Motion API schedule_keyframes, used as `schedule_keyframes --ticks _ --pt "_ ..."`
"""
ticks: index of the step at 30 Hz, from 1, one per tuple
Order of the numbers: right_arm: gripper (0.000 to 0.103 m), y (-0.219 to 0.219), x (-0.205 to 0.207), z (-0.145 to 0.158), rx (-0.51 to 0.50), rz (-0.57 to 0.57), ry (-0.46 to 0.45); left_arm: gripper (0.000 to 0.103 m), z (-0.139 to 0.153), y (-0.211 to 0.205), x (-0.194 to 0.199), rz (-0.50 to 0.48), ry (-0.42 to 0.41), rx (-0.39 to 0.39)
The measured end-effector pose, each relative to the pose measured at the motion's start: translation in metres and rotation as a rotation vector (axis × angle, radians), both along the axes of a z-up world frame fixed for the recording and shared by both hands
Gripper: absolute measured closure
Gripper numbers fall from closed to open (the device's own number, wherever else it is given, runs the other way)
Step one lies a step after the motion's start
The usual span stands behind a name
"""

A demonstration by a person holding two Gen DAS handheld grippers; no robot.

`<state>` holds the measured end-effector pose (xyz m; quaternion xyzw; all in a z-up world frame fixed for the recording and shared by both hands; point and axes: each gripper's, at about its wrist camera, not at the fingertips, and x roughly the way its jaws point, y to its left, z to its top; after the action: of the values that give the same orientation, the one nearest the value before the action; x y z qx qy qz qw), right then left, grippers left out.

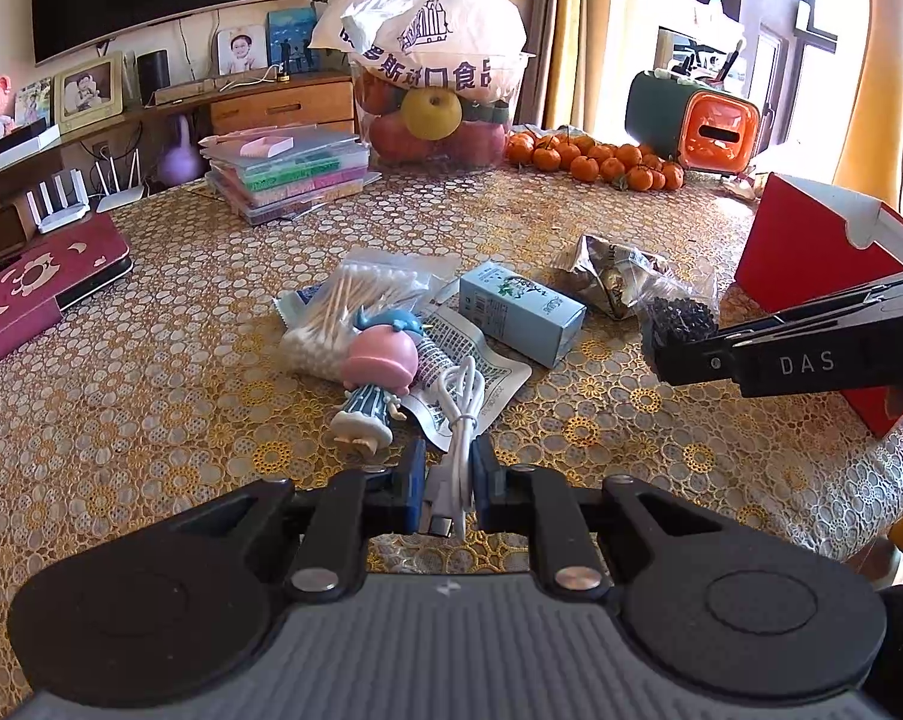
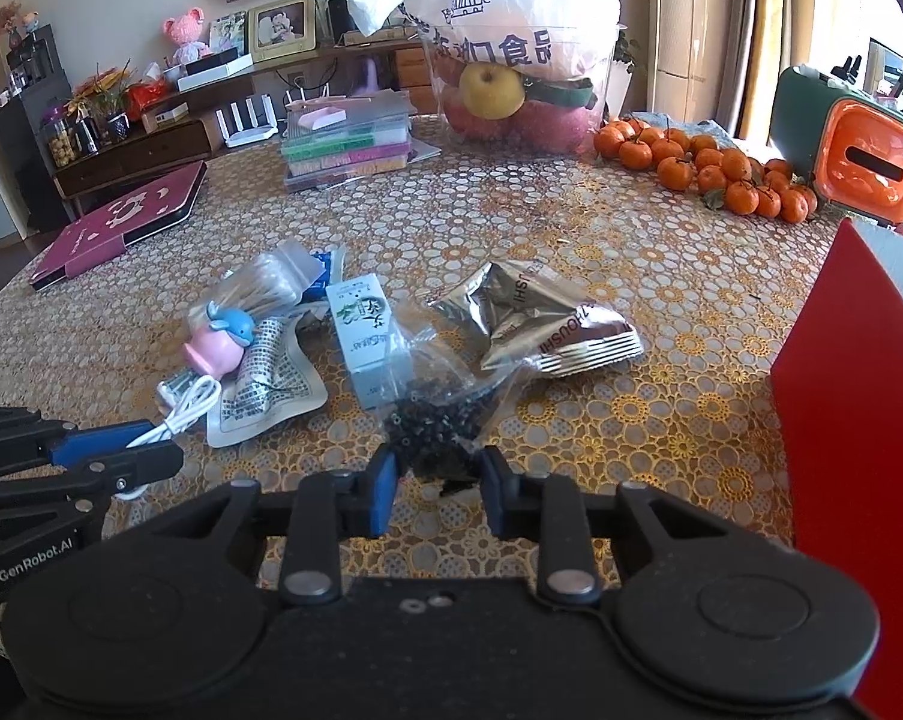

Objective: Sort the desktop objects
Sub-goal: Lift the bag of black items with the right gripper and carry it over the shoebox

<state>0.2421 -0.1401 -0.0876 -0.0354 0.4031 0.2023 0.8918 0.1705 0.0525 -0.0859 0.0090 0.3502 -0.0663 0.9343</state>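
Two hand-held grippers are both busy here. Your left hand-held gripper (image 1: 446,480) is pinching the bundled white USB cable (image 1: 460,414), its blue pads squeezing in on the cord right at the tips. Your right hand-held gripper (image 2: 439,480) is clamping down on the clear bag of small black screws (image 2: 436,420), and the bag is bunching up between its jaws. Just ahead of the left one, the little pink and blue figurine (image 1: 374,372) is lying on the table (image 1: 151,360) beside the cotton swab bag (image 1: 355,300) and a printed sachet (image 1: 469,354). The pale blue carton (image 2: 364,336) is sitting just beyond the screws, with silver snack packets (image 2: 547,324) off to its right. Further right of your right one, a red box (image 2: 859,420) is standing upright.
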Motion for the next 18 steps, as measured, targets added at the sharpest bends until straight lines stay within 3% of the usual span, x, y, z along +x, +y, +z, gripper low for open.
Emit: schedule_keyframes --ticks 18 --pt "0.076 -0.030 -0.043 0.037 0.039 -0.008 -0.039 0.088 0.041 -0.032 -0.023 -0.059 -0.047 -0.006"
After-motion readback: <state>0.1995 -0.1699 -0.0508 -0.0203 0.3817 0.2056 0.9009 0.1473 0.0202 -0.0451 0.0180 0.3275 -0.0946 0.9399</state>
